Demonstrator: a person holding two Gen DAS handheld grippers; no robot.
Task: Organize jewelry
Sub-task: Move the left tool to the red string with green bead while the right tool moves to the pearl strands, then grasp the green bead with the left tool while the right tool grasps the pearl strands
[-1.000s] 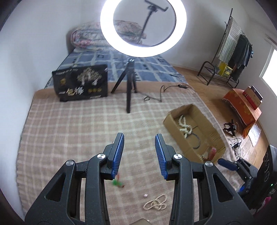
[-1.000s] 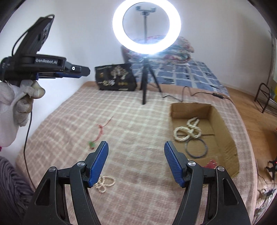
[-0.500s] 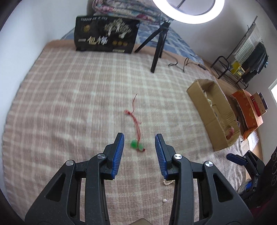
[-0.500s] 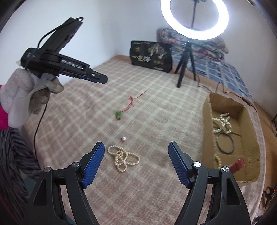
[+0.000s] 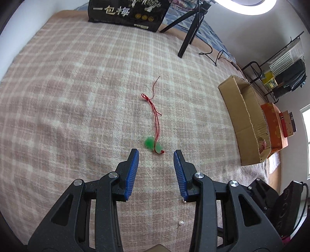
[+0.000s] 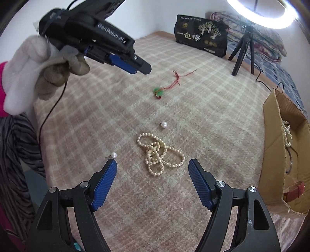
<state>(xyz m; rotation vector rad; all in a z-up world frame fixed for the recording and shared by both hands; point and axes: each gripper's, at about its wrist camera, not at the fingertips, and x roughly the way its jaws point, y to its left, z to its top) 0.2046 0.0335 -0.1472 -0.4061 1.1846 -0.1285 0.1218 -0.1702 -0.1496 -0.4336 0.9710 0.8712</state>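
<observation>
Left gripper (image 5: 156,150): jaws apart, nothing between the blue pads, aimed steeply down at the checked blanket (image 5: 77,97). Seen also from the right wrist camera at 10 o'clock, gripped by a gloved hand (image 6: 38,64). Just beyond the tips, toward 12 o'clock: green pendant (image 5: 152,144) on a red cord (image 5: 155,114). Long axis of the cord ran from the pendant up toward 12 o'clock, loose end curling to 1 o'clock. Pendant blurred, shape hard to make out. Small pearl (image 5: 181,223) at 5 o'clock, near the right finger; another partly hidden behind that finger.

Right gripper (image 6: 152,163): jaws set wide and just opened wider, pads touching nothing. Tangled pearl strand (image 6: 159,153) lay on the blanket between the fingertips and just beyond them, its loops spread toward 11 and 3 o'clock, no single axis to tell. Loose pearl (image 6: 114,154) just at the tip of the left finger, 10 o'clock. Second loose pearl (image 6: 164,124) beyond the strand at 12 o'clock. Pendant and cord farther out, same direction, well apart from this tool.

Cardboard box (image 6: 271,108) at 3 o'clock, cut off by the frame edge; inside, a pearl string (image 6: 286,133) and a red strap (image 6: 294,192), both only partly seen. Black bag (image 6: 201,38) and tripod (image 6: 242,50) at the far edge; ring light (image 6: 261,11) cut off at the top.
</observation>
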